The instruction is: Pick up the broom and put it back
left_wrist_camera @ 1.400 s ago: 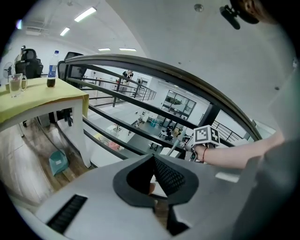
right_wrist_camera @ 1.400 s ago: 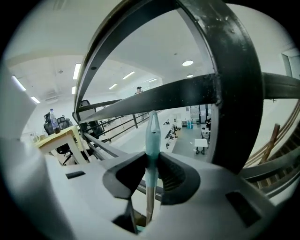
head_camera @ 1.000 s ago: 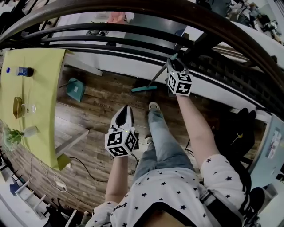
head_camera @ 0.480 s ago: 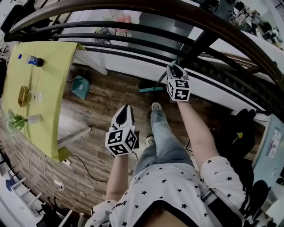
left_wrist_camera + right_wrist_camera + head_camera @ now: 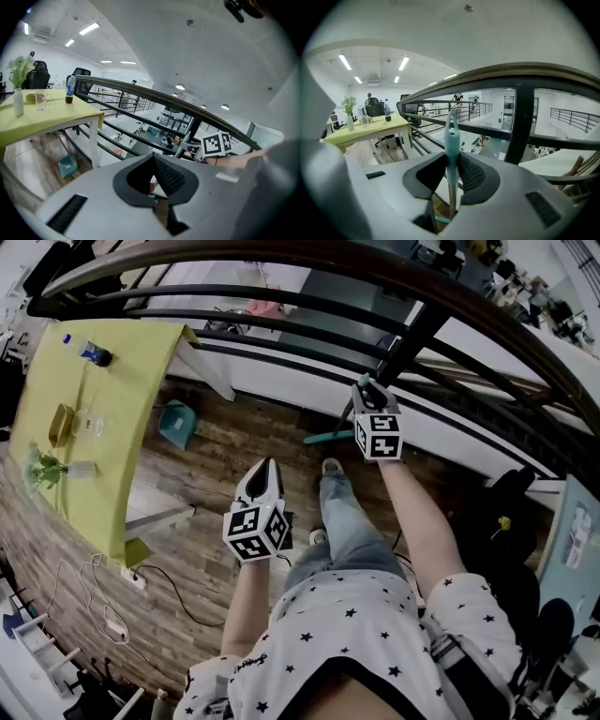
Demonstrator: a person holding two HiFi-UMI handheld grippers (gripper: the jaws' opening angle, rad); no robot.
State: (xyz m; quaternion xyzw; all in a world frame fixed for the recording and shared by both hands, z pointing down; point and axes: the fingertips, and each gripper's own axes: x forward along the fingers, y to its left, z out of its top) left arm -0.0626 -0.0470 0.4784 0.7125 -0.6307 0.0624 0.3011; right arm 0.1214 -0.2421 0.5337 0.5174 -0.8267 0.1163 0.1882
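The broom has a teal head (image 5: 323, 438) hanging just above the wooden floor and a thin metal shaft that rises to a teal grip (image 5: 452, 140). My right gripper (image 5: 371, 388) is shut on that grip close to the black railing post (image 5: 412, 334). In the right gripper view the grip stands upright between the pads (image 5: 471, 176), and the shaft (image 5: 451, 199) drops away below. My left gripper (image 5: 264, 472) hovers lower and to the left, over the floor, its jaws shut on nothing. Its own view shows only a narrow wedge between the pads (image 5: 168, 176).
A dark railing (image 5: 281, 334) curves across the far side, with a drop behind it. A yellow-green table (image 5: 84, 456) at left carries a bottle (image 5: 94, 353), a cup and a vase. A teal dustpan (image 5: 176, 423) lies by the table leg. Cables (image 5: 103, 615) trail along the near floor.
Both grippers have risen and moved toward the railing. The broom has come along in the right gripper, its head now further right and nearer the post.
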